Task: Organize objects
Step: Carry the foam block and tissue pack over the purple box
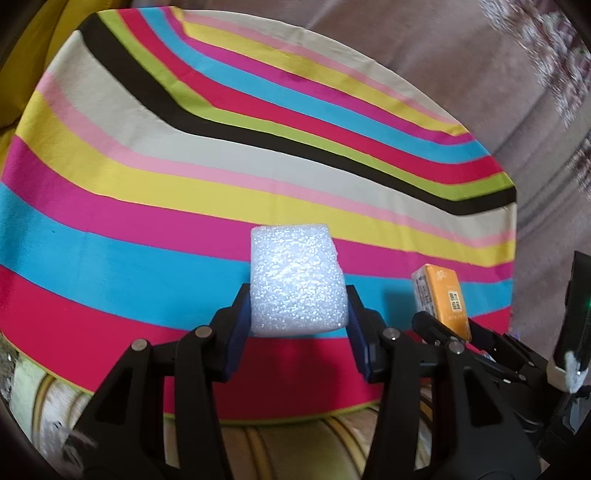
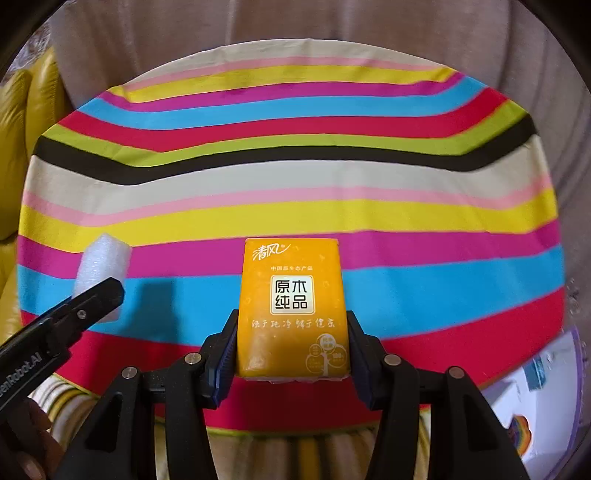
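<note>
A white foam block (image 1: 295, 277) is clamped between the blue pads of my left gripper (image 1: 297, 299), which is shut on it above the near part of a striped cloth (image 1: 221, 166). In the right wrist view, an orange tissue pack (image 2: 291, 306) with white printed characters stands upright in my right gripper (image 2: 291, 332), which is shut on its lower half. The two grippers are side by side. The tissue pack (image 1: 441, 295) shows at the right of the left wrist view, and the foam block (image 2: 99, 262) at the left of the right wrist view.
The striped cloth (image 2: 295, 177) covers a rounded surface with nothing lying on it. A yellow leather seat (image 2: 22, 122) is at the left and beige fabric (image 2: 295, 29) is behind. A white box with a rainbow print (image 2: 535, 398) sits at the lower right. A hand (image 2: 29, 443) holds the left gripper.
</note>
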Demonstrator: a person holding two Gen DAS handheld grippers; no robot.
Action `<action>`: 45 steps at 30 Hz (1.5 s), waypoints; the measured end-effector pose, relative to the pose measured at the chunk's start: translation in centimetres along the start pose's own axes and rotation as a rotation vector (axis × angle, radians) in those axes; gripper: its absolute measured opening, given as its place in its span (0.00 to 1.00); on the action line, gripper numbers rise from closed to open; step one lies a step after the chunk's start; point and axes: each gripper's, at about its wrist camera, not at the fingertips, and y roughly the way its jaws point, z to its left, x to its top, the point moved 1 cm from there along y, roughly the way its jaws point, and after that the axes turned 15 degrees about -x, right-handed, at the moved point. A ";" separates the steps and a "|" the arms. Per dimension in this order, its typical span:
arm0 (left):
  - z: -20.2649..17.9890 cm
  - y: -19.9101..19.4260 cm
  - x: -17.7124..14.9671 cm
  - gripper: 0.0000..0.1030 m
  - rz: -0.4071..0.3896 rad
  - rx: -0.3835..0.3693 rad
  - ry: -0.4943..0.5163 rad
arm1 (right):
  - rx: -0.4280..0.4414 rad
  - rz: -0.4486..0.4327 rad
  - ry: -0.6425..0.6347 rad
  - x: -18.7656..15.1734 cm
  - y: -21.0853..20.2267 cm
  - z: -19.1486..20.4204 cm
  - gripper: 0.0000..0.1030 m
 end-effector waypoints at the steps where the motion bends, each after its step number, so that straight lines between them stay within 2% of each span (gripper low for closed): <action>1: -0.7 0.1 -0.3 0.50 0.009 -0.007 0.011 | -0.006 0.004 0.008 -0.3 0.0 -0.5 0.51; 18: -9.8 2.4 -4.3 0.50 0.144 -0.099 0.183 | -0.088 0.031 0.153 -5.1 -2.2 -9.9 0.51; 23: -12.9 3.6 -5.9 0.50 0.210 -0.150 0.235 | -0.124 0.044 0.202 -6.6 -2.9 -12.9 0.51; 30: -16.9 4.8 -7.9 0.50 0.270 -0.186 0.325 | -0.183 0.079 0.276 -9.2 -3.4 -17.3 0.51; 37: -20.7 6.8 -10.0 0.50 0.363 -0.230 0.397 | -0.233 0.105 0.345 -11.2 -3.3 -21.3 0.51; 45: -24.8 10.0 -12.1 0.51 0.463 -0.247 0.471 | -0.293 0.143 0.426 -14.0 -3.4 -26.2 0.51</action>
